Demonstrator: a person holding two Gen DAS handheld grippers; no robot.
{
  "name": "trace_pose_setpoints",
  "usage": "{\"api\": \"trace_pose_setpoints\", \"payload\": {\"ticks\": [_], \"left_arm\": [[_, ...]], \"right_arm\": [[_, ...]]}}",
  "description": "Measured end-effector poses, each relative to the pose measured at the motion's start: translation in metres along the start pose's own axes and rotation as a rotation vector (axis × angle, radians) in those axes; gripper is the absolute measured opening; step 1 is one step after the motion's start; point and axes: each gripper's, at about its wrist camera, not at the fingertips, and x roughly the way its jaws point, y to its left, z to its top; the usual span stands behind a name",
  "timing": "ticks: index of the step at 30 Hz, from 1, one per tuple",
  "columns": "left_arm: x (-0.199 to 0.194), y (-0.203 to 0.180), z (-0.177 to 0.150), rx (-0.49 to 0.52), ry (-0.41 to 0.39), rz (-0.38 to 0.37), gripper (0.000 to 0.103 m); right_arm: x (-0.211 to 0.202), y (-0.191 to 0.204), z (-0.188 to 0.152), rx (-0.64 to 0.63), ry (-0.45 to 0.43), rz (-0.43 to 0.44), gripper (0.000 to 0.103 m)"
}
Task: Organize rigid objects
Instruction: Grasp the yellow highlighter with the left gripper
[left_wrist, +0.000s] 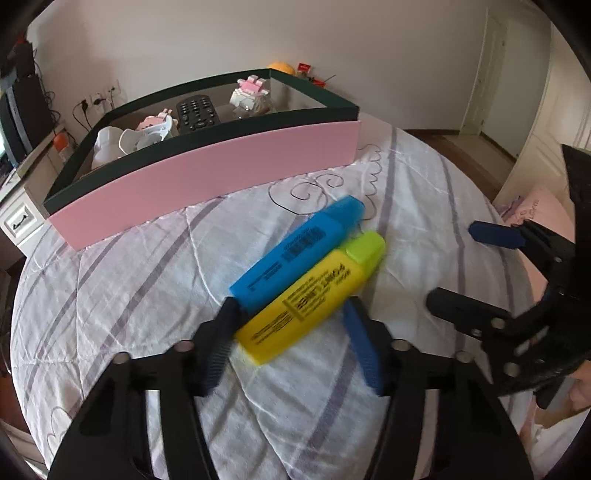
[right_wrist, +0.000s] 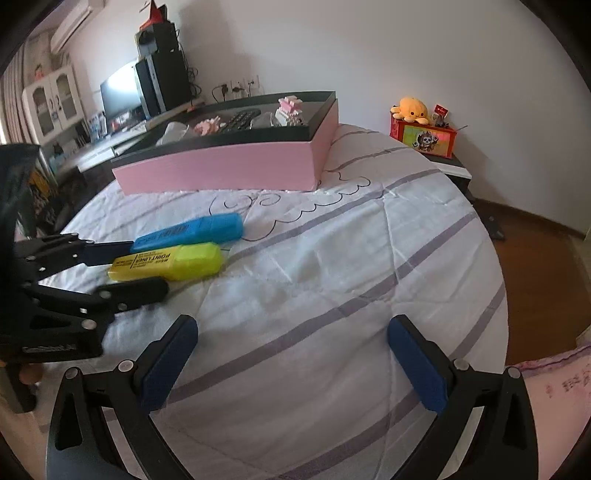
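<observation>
1. Left gripper (left_wrist: 291, 332) sits low in the left wrist view, its blue ribbed pads on either side of the yellow highlighter (left_wrist: 310, 295). Can't really tell if the pads are actually squeezing it or just flanking it.
2. Right gripper (right_wrist: 291, 362) is spread wide over bare quilt, nothing between its fingers; it also pokes in at the right edge of the left view.
3. Yellow highlighter lies flat, long axis running diagonally from lower centre up to the right in the left view, lime cap end at the upper right. Printed label faces up.
4. Blue highlighter (left_wrist: 299, 251) lies right beside it, parallel, cap pointing the same way; they seem to touch along their sides.
5. Both sit on a white quilted bedspread (left_wrist: 129, 295) with pale purple stripes and a swirly stitched outline.
6. Behind them, upper part of the frame, is a pink box (left_wrist: 207, 184) with a dark rim, holding a black remote (left_wrist: 197, 110) and some small pink-and-white toys.
7. Room: white walls, wood floor at right, a yellow plush (right_wrist: 410, 107) on a red box in the right view.
</observation>
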Motion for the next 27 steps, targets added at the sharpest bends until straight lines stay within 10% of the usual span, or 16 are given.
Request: {"api": "trace_pose_setpoints", "payload": {"ticks": [7,27], "left_arm": [[-0.012,-0.014,-0.014,0.028,0.008,-0.031,0.031],[-0.020,-0.012,-0.024,-0.017,-0.015,-0.020,0.026]], "right_arm": [[0.002,0.003,0.001,-0.017,0.011,-0.029,0.103],[0.001,-0.003,0.001,0.028,0.007,-0.071,0.103]]}}
